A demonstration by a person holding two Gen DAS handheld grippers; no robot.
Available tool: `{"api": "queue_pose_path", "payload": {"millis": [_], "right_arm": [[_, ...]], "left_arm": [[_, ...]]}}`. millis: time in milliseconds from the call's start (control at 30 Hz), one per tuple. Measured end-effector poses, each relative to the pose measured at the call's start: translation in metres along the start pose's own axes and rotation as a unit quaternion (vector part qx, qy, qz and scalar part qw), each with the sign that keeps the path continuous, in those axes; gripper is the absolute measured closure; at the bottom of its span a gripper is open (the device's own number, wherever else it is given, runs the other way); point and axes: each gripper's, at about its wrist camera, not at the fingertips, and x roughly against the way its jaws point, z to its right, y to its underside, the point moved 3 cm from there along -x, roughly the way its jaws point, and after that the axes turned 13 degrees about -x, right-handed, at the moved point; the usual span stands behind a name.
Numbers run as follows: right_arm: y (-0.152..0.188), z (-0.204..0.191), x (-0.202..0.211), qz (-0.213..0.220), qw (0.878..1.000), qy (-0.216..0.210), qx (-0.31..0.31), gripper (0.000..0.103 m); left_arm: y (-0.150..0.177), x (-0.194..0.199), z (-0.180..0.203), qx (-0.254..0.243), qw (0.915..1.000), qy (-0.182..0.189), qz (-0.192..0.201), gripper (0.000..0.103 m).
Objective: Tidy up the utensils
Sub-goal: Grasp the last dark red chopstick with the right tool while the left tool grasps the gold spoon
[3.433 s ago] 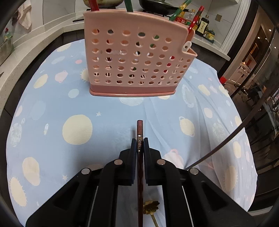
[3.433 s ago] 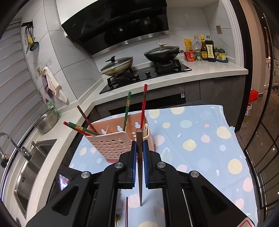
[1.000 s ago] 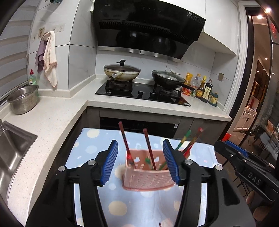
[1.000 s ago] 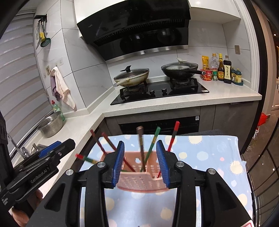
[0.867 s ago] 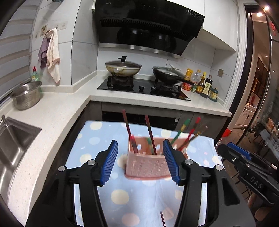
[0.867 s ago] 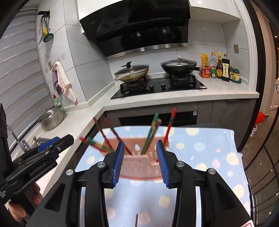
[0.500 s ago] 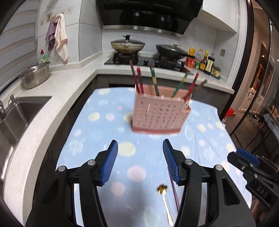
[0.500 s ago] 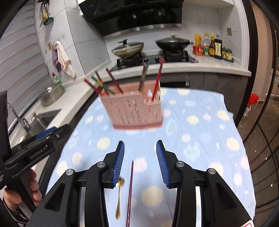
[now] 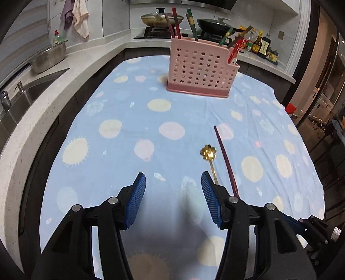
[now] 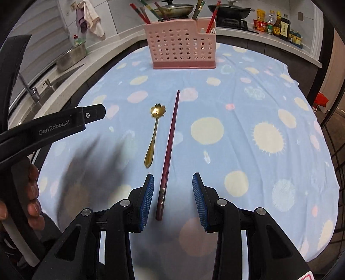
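A pink perforated utensil holder (image 9: 201,69) (image 10: 181,50) stands at the far end of the table with several chopsticks in it. A dark red chopstick (image 10: 169,148) (image 9: 225,157) and a gold flower-bowl spoon (image 10: 154,133) (image 9: 210,159) lie side by side on the blue dotted cloth (image 9: 129,129). My right gripper (image 10: 173,183) is open and empty, low over the cloth, with the chopstick's near end between its fingers, nearer the left one. My left gripper (image 9: 173,183) is open and empty, to the left of the spoon; its body shows in the right wrist view (image 10: 64,122).
A white counter with a sink (image 9: 25,92) and a steel bowl (image 9: 48,57) runs along the left. A stove with pans (image 10: 228,9) and sauce bottles (image 10: 278,25) stand behind the holder. The table's right edge drops off toward the floor (image 9: 319,150).
Both grippers let go of their chopsticks, opened, and pulled back from the holder and down toward the near part of the table. The right gripper now straddles the lying chopstick.
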Motion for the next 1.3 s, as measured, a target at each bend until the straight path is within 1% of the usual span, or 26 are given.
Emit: {"api": "queue_pose_path", "payload": {"millis": [100,167,267,400,467,667,900,1067,1233,1300], "right_arm": [[0.011,-0.004,-0.008,-0.014,1.000,-0.005,0.006,0.069],[0.015,-0.007,-0.011,-0.019,1.000,-0.004,0.011,0.076],[0.016,-0.008,-0.014,-0.023,1.000,-0.003,0.011,0.079],[0.015,-0.007,-0.016,-0.025,1.000,-0.001,0.012,0.082],[0.016,-0.006,-0.018,-0.027,1.000,0.001,0.012,0.088],[0.017,-0.002,-0.022,-0.028,1.000,0.008,0.006,0.095],[0.014,0.006,-0.021,-0.023,1.000,0.012,-0.010,0.096],[0.008,0.021,-0.016,-0.007,0.999,0.016,-0.042,0.096],[0.005,0.033,-0.015,-0.005,0.998,0.017,-0.063,0.096],[0.004,0.034,-0.016,-0.004,0.998,0.017,-0.066,0.096]], "left_arm": [[0.013,-0.002,0.001,0.001,1.0000,-0.002,-0.008,0.052],[0.021,-0.003,0.003,-0.001,0.9999,0.000,-0.014,0.052],[0.028,-0.004,0.006,-0.005,0.9998,0.000,-0.020,0.052],[0.032,-0.004,0.008,-0.008,0.9996,0.002,-0.026,0.052],[0.034,-0.005,0.009,-0.010,0.9996,0.002,-0.028,0.052],[0.035,-0.006,0.011,-0.012,0.9995,0.003,-0.030,0.052],[0.037,-0.008,0.016,-0.018,0.9993,0.006,-0.034,0.052],[0.037,-0.012,0.020,-0.019,0.9989,0.016,-0.039,0.052],[0.037,-0.018,0.030,-0.018,0.9983,0.036,-0.043,0.043],[0.035,-0.022,0.036,-0.018,0.9977,0.047,-0.045,0.043]]}}
